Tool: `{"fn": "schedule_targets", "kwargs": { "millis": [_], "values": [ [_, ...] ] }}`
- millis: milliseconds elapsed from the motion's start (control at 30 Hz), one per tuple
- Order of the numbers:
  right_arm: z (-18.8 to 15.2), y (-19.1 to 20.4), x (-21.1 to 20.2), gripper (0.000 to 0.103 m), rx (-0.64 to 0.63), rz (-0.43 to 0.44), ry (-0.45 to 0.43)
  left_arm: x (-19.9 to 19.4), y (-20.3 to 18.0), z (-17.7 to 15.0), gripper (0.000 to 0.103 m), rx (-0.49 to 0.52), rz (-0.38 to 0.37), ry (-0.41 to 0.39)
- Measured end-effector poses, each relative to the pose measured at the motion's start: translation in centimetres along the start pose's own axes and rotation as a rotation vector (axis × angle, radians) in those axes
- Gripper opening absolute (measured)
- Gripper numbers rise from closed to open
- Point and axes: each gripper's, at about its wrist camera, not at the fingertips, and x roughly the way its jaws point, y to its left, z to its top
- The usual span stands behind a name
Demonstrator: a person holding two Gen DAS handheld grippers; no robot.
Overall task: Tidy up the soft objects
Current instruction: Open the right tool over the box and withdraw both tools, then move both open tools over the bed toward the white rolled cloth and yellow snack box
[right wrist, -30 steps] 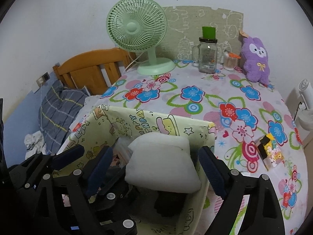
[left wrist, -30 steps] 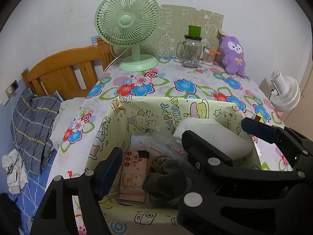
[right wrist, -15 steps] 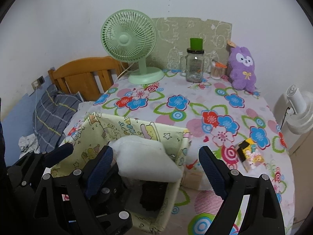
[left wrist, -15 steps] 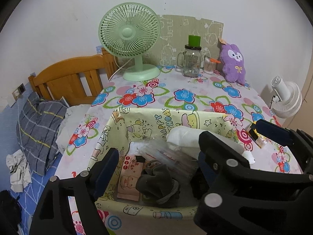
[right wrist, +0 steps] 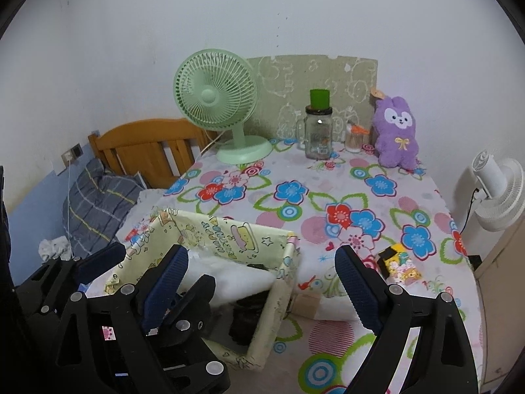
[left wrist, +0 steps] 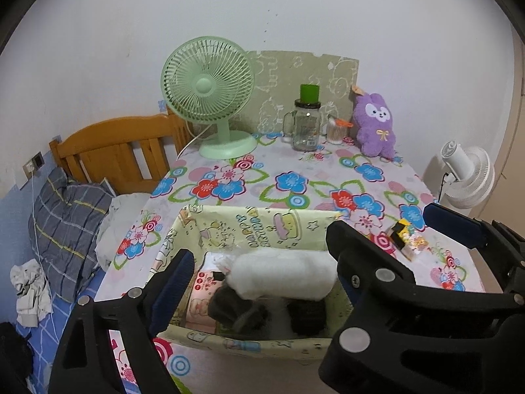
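Both grippers are hanging wide and empty: left gripper (left wrist: 259, 259) has just been opening its jaws, right gripper (right wrist: 262, 269) too. We're leaving the white pad (left wrist: 285, 272) lying across the patterned box (left wrist: 262, 226), over darker soft stuff, so it's all together.

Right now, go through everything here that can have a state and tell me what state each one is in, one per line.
left gripper: open, jaws just widened, nothing held
right gripper: open, empty
storage box: open-topped, partly filled
white pad: lying in the box on top
dark cloth items: in the box, under the pad
green fan: upright
glass jar: upright, lid on
purple plush: sitting upright
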Motion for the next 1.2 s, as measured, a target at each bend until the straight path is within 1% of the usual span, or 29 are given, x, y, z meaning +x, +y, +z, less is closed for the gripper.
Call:
{"fn": "schedule_targets", "kwargs": {
  "millis": [333, 800, 933, 1100, 1200],
  "values": [
    [-0.1, -2.7, -2.7, 0.094, 0.010, -0.041, -0.034, -1.5, -2.8, 0.2, 0.092, 0.021, -0.031, -0.027],
    [-0.5, -6.3, -5.5, 0.094, 0.014, -0.109, -0.060, -2.7, -7.1, 0.3, 0.095, 0.042, -0.066, -0.044],
    [-0.7, -7.4, -6.3, 0.094, 0.012, -0.129, -0.073, -2.9, -8.3, 0.2, 0.098, 0.044, -0.071, -0.051],
    [-1.1, -8.9, -6.6, 0.094, 0.021, -0.142, -0.069, -2.8, -9.7, -0.1, 0.099, 0.045, -0.073, -0.046],
    [-1.5, -9.6, -6.7, 0.094, 0.025, -0.151, -0.068, -2.7, -10.6, -0.4, 0.101, 0.031, -0.061, -0.051]
  ]
}}
